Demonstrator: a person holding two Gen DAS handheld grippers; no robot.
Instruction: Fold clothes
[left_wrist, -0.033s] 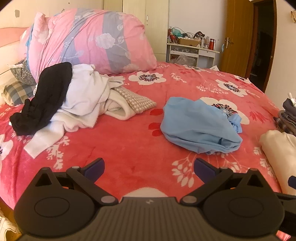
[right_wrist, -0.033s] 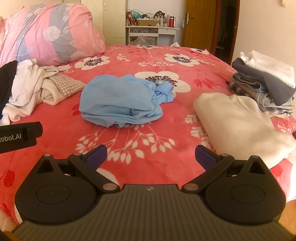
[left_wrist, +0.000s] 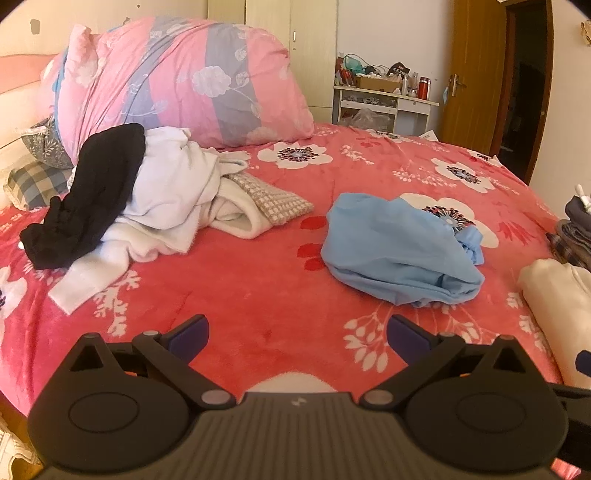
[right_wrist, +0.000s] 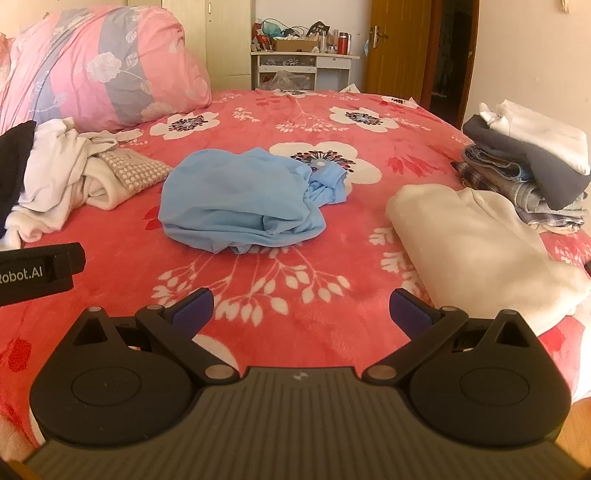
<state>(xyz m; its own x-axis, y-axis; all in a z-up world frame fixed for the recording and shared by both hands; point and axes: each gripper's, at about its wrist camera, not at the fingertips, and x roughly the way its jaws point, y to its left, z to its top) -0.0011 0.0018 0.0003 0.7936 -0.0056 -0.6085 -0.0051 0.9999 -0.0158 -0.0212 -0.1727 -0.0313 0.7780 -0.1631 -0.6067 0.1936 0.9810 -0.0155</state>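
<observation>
A crumpled light blue garment (left_wrist: 399, 251) lies in the middle of the red floral bed (left_wrist: 258, 288); it also shows in the right wrist view (right_wrist: 240, 206). My left gripper (left_wrist: 297, 336) is open and empty, held over the bed's near edge, short of the garment. My right gripper (right_wrist: 301, 310) is open and empty, also short of it. A heap of unfolded clothes, white (left_wrist: 173, 195) and black (left_wrist: 96, 195), lies at the left. A folded cream garment (right_wrist: 476, 243) lies at the right.
A stack of folded clothes (right_wrist: 532, 173) sits at the bed's right edge. A big pink and grey bedding bundle (left_wrist: 177, 85) stands at the head of the bed. The left gripper's body (right_wrist: 37, 273) shows at the right view's left edge. A cluttered white desk (left_wrist: 384, 99) and a wooden door (left_wrist: 476, 74) lie beyond.
</observation>
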